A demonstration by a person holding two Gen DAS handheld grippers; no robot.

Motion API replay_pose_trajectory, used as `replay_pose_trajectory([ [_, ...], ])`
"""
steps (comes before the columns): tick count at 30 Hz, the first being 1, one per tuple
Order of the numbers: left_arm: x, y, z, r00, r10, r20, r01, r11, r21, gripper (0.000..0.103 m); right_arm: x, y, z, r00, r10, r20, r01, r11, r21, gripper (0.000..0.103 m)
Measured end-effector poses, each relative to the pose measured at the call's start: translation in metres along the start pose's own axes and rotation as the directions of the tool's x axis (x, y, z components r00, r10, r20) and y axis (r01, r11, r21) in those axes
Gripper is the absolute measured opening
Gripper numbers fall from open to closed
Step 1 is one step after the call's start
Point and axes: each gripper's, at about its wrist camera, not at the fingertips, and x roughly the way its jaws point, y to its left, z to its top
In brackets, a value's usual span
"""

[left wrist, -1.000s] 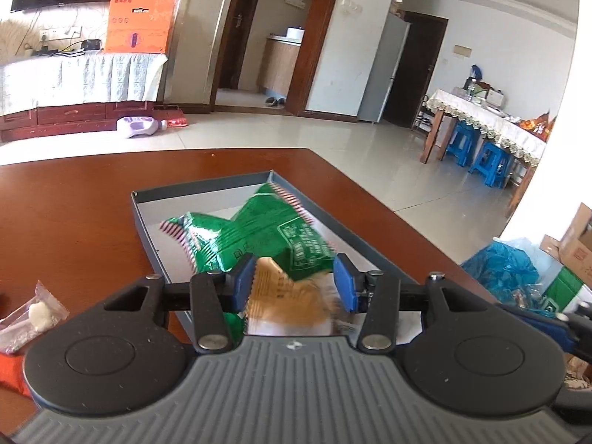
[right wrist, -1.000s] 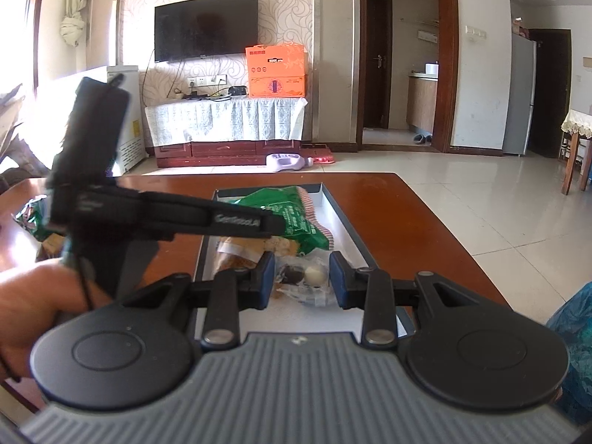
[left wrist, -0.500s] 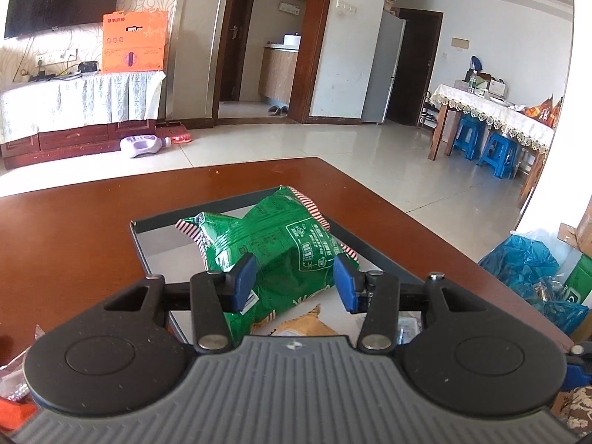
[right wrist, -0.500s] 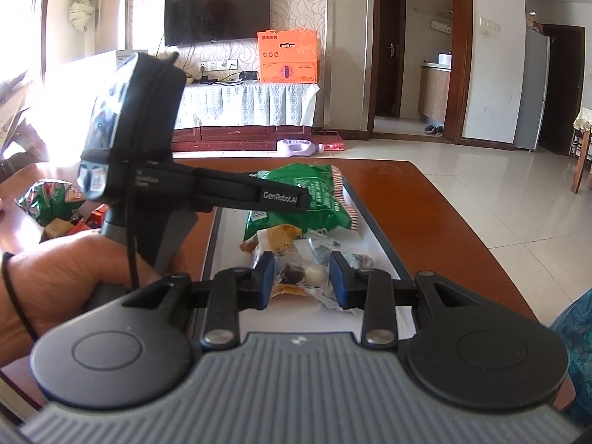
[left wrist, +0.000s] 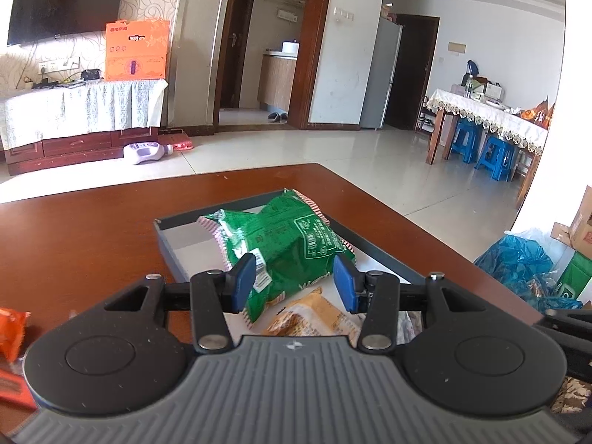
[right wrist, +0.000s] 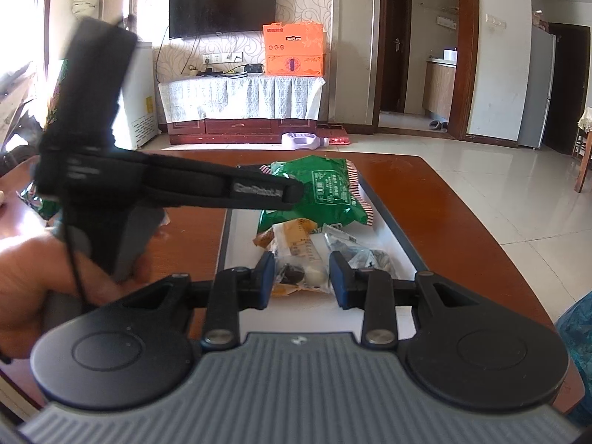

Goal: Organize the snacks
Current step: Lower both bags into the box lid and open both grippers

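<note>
Hovering with fingers spread and empty over the tray [left wrist: 166, 236]

The left gripper [left wrist: 294, 283] has pulled back from the orange packet [left wrist: 314, 314] it framed a second ago; the right gripper [right wrist: 301, 279], equally open, holds nothing. Farther in lies the green snack bag [left wrist: 285, 244].

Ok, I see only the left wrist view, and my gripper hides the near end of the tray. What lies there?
Observer: A clear packet holding one dark sweet and one white sweet.
Operator: Where is the right gripper?
Observer: The right gripper is open, with one finger on each side of that clear packet.
Operator: Are any snacks outside the tray?
Observer: Yes, a small green packet lies on the table, at the far left.
</note>
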Motion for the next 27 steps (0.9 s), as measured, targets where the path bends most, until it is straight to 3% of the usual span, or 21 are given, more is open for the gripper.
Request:
replay_pose_trajectory([
  [19, -0.094, 0.001, -0.020, 0.985, 0.169, -0.039, -0.167, 0.984, 0.055, 0.054, 0.016, 0.002, -0.002, 0.999, 0.024, -0.047, -0.021, 0.998, 0.061, 0.035],
  [27, -0.094, -0.015, -0.031, 0.992, 0.116, -0.057, -0.115, 0.993, 0.010, 0.054, 0.018, 0.000, -0.004, 0.998, 0.009, -0.059, -0.005, 0.997, 0.071, 0.036],
])
